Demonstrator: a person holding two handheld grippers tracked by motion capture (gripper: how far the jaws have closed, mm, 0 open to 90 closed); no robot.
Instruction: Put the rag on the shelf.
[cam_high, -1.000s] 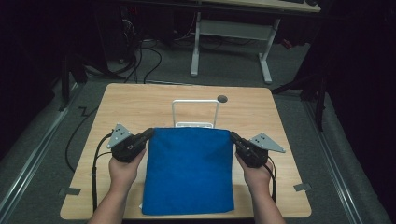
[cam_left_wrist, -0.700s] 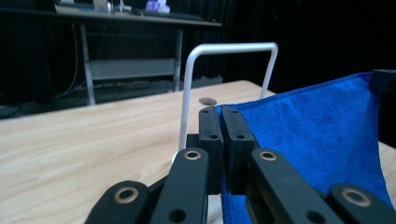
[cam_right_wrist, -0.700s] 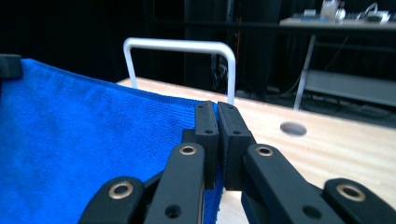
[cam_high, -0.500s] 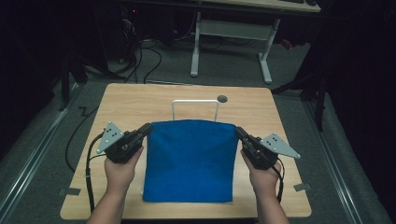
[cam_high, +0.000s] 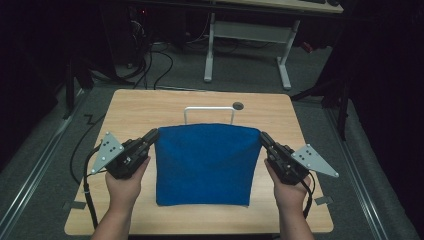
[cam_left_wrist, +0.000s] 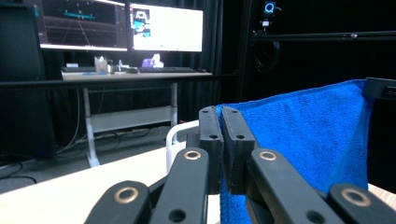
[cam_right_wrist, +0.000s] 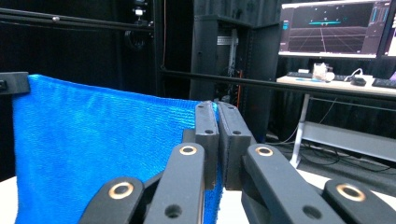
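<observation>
The left claw (cam_high: 151, 136) and the right claw (cam_high: 263, 138) are each gripping tightly a top corner of the blue terry cloth (cam_high: 205, 162), which is hanging stretched above the light wooden desk (cam_high: 150, 107).

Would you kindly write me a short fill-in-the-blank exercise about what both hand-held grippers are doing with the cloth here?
1. The cloth held up is ____ in colour.
2. The left hand-held gripper pinches its top ____ corner.
3. The right hand-held gripper has its jaws ____ on the cloth.
4. Behind the cloth stands a white ____ on the table.

Missing words: blue; left; shut; rack
</observation>
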